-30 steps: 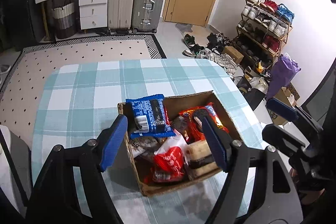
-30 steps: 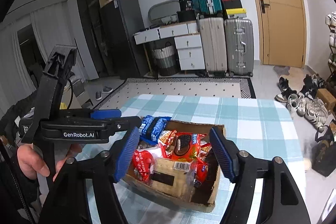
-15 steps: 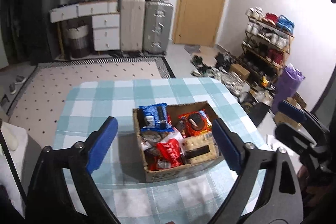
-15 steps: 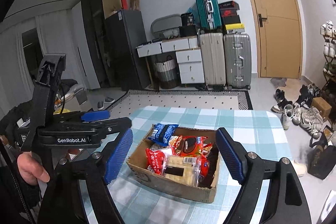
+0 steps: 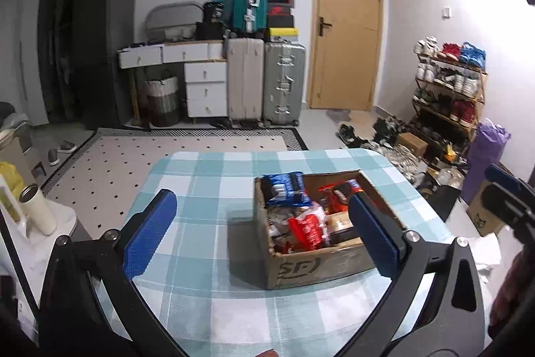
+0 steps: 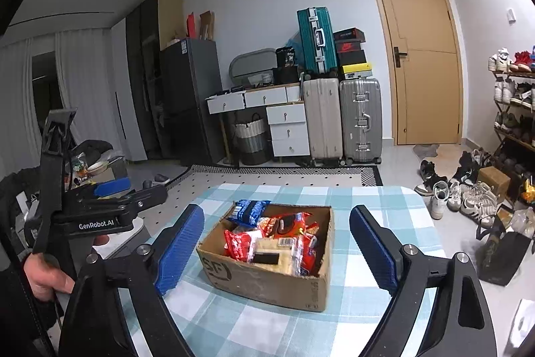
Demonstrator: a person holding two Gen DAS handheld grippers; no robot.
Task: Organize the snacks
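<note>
A cardboard box [image 5: 311, 266] [image 6: 267, 280] full of snack packets stands on the teal checked table [image 5: 207, 209] [image 6: 301, 327]. A blue packet [image 5: 284, 188] [image 6: 249, 211] leans at its far left corner, with red packets [image 5: 306, 230] [image 6: 284, 223] and a pale wafer pack [image 6: 272, 250] inside. My left gripper [image 5: 264, 230] is open and empty, held back above the table with the box by its right finger. My right gripper [image 6: 277, 250] is open and empty, pulled back with the box between its fingers in view.
The table's far edge drops to a dotted rug [image 5: 167, 153]. Suitcases [image 5: 264, 82] and white drawers [image 5: 204, 89] stand at the far wall by a door [image 5: 344, 46]. A shoe rack [image 5: 448, 89] and shoes are on the right. A white flask [image 5: 36, 209] stands left.
Both grippers have pulled up and back from the box, which now looks smaller and farther. Both stay open and empty.
</note>
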